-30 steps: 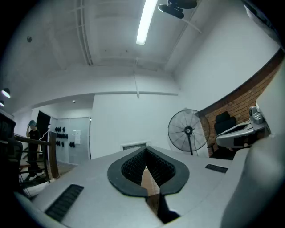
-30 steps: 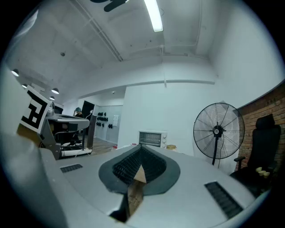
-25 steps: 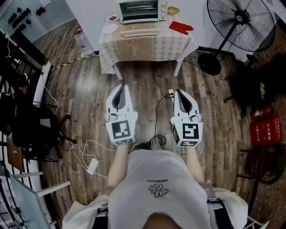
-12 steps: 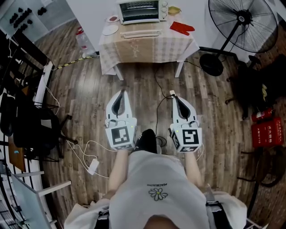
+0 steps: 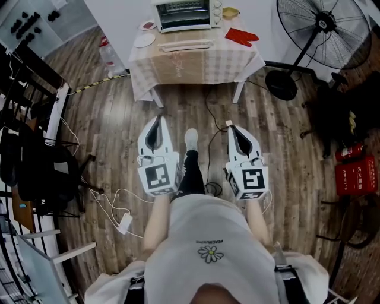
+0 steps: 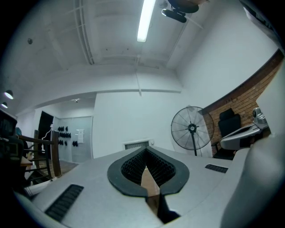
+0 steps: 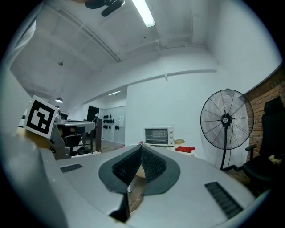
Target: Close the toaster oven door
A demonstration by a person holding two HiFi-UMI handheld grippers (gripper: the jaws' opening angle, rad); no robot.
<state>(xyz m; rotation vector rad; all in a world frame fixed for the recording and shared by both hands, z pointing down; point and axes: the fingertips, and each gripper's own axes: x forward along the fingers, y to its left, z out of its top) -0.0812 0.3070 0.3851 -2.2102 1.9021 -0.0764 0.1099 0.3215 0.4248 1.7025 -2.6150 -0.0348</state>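
The silver toaster oven (image 5: 183, 13) stands at the back of a table with a checked cloth (image 5: 196, 62), far ahead of me. A pale flat strip (image 5: 185, 44) lies in front of it, seemingly its lowered door. In the right gripper view the toaster oven (image 7: 159, 136) is small and distant, straight beyond the jaws. My left gripper (image 5: 157, 122) and right gripper (image 5: 233, 127) hover side by side over the wooden floor, well short of the table, both shut and empty. The left gripper (image 6: 145, 151) points at the white wall; the right gripper (image 7: 141, 147) points at the table.
A big standing fan (image 5: 320, 27) is right of the table. A red mitt (image 5: 240, 36), a white plate (image 5: 145, 39) and a yellow bowl (image 5: 230, 13) lie on the cloth. Cables (image 5: 119, 202) trail over the floor. Dark racks (image 5: 35, 166) stand left, red crates (image 5: 354, 173) right.
The person has stepped toward the table: a leg with a white shoe has swung forward between the grippers. Both grippers have drifted slightly forward and stayed shut.
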